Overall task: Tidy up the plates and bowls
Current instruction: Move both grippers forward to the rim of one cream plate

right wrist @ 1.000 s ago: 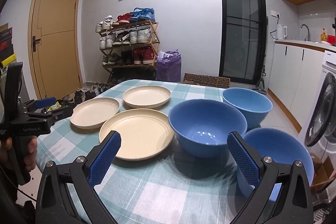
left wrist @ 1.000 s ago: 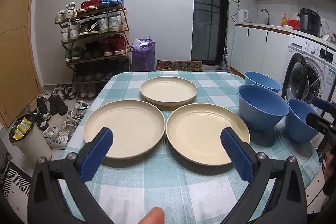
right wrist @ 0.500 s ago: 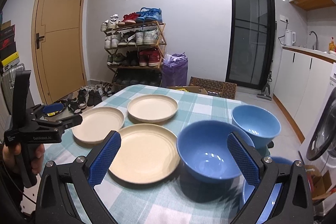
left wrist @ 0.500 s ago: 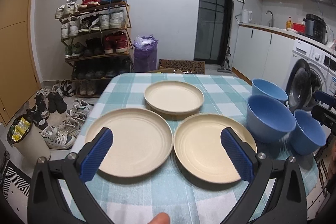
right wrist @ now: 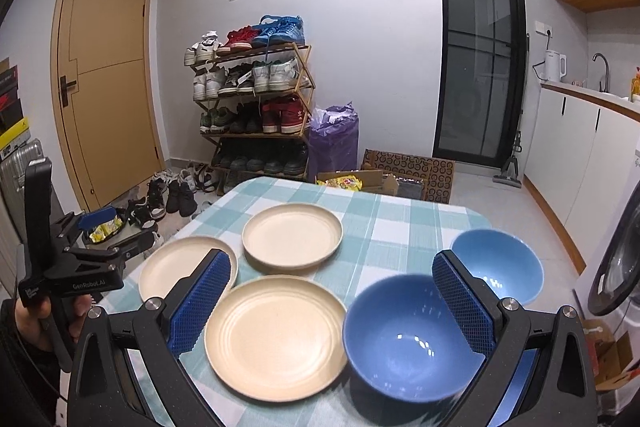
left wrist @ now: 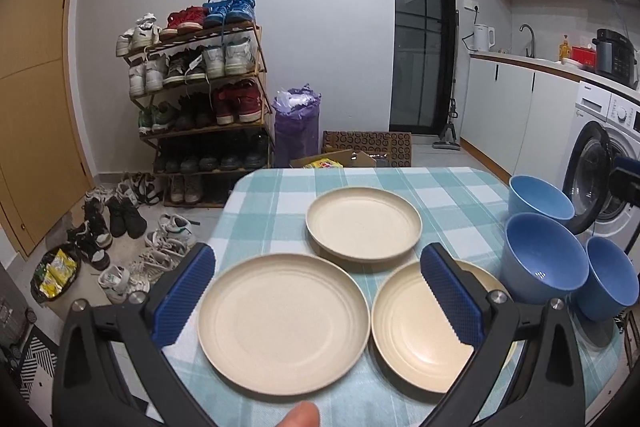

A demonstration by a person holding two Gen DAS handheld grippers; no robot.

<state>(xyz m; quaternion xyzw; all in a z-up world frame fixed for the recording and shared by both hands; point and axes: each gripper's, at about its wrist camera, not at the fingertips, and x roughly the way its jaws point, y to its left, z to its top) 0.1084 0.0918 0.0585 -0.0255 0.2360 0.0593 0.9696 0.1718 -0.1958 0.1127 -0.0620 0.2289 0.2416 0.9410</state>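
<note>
Three cream plates lie on the checked table (left wrist: pixel 276 195): a near-left plate (left wrist: pixel 282 323), a near-right plate (left wrist: pixel 424 327) and a far plate (left wrist: pixel 363 223). Three blue bowls stand at the right: a far bowl (left wrist: pixel 538 197), a middle bowl (left wrist: pixel 544 263) and a near bowl (left wrist: pixel 610 277). My left gripper (left wrist: pixel 318 297) hangs open above the near plates, holding nothing. My right gripper (right wrist: pixel 332 305) is open and empty, above the near-right plate (right wrist: pixel 276 335) and the middle bowl (right wrist: pixel 414 331). The right wrist view also shows the left gripper (right wrist: pixel 96 231) in a hand.
A shoe rack (left wrist: pixel 196 95) stands against the far wall, with loose shoes (left wrist: pixel 120 223) on the floor. A purple bag (left wrist: pixel 296 123) and cardboard boxes (left wrist: pixel 368 147) sit behind the table. A washing machine (left wrist: pixel 604 163) and kitchen counter (left wrist: pixel 532 67) are at right, a wooden door (right wrist: pixel 108 67) at left.
Both grippers have lifted and drawn back from the table, so plates and bowls look smaller and lower in view. Both stayed open. Nothing on the table moved.
</note>
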